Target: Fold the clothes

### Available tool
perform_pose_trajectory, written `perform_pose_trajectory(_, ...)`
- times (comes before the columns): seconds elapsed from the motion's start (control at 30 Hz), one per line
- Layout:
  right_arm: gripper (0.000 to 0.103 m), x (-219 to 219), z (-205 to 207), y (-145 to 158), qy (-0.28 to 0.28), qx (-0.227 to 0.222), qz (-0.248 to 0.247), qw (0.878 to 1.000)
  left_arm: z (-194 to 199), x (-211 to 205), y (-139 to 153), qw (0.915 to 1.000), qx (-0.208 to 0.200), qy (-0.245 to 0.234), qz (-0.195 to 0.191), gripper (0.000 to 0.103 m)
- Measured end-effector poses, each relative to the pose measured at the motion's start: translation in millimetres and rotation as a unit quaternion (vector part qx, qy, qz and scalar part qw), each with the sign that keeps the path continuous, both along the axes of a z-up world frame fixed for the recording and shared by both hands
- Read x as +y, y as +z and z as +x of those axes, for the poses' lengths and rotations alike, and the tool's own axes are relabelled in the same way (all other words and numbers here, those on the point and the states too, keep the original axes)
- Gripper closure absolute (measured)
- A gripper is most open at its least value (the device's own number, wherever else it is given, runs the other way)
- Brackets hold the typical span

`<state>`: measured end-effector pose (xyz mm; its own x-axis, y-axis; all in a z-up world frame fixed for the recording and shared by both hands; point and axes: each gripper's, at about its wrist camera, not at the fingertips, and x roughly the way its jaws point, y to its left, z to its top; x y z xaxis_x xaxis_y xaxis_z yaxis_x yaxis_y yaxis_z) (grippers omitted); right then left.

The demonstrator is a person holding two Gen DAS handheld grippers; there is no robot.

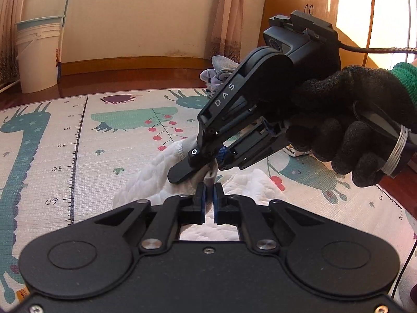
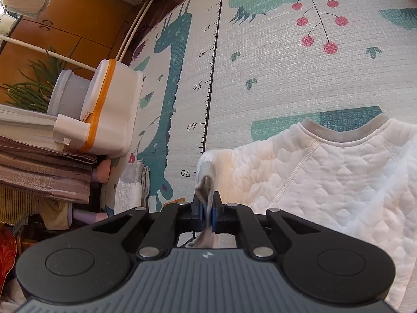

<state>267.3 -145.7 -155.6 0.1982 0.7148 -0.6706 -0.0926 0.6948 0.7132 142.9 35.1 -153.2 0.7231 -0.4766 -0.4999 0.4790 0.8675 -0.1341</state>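
A white quilted top with a grey collar lies on the play mat. In the right wrist view my right gripper is shut on the top's grey cuff, which stands up between the pads. The left wrist view shows the top bunched and lifted. My left gripper is shut on a fold of it, right under the right gripper. A black-gloved hand holds the right gripper, which pinches the same bunch from above.
A white bucket stands on the wooden floor past the mat's far left corner. Grey clothes lie behind the right gripper. A white box with an orange band, a plant and stacked cloths border the mat's edge.
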Motion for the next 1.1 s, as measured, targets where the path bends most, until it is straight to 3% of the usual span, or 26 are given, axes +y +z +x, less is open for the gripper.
perform_pose_trajectory(0.03,0.095,-3.4,0.2,1.8,0.000,-0.006,0.000,1.000,-0.1,8.4,0.0,0.9999,0.009,0.001,-0.012,0.097)
perform_pose_trajectory(0.17,0.095,-17.2,4.2,16.3,0.004,-0.045,0.008,0.999,-6.5,44.1,-9.1,0.9976,0.061,0.010,-0.033,0.066)
perform_pose_trajectory(0.2,0.095,-20.8,6.9,19.4,0.003,-0.051,0.012,0.999,-12.3,46.0,-16.7,0.9961,0.082,0.005,-0.033,0.063)
perform_pose_trajectory(0.37,0.095,-39.3,21.4,28.0,-0.006,-0.077,0.019,0.997,-41.5,55.6,-54.8,0.9815,0.188,-0.020,-0.033,0.063)
perform_pose_trajectory(0.5,0.095,-53.7,29.7,32.8,-0.011,-0.091,0.021,0.996,-58.1,52.7,-71.9,0.9676,0.243,-0.040,-0.054,0.063)
perform_pose_trajectory(0.63,0.095,-66.8,34.9,37.7,-0.012,-0.101,0.022,0.995,-61.6,39.7,-71.2,0.9670,0.243,-0.060,-0.045,0.064)
perform_pose_trajectory(0.7,0.095,-73.5,36.7,38.0,-0.014,-0.102,0.019,0.995,-63.3,33.2,-70.8,0.9666,0.243,-0.070,-0.041,0.080)
perform_pose_trajectory(0.83,0.095,-86.0,37.5,34.7,-0.012,-0.106,0.002,0.994,-66.7,20.2,-70.0,0.9653,0.243,-0.090,-0.032,0.090)
perform_pose_trajectory(1.1,0.095,-112.8,39.0,24.3,-0.024,-0.103,-0.027,0.994,-59.3,-11.3,-74.1,0.9618,0.243,-0.126,-0.021,0.091)
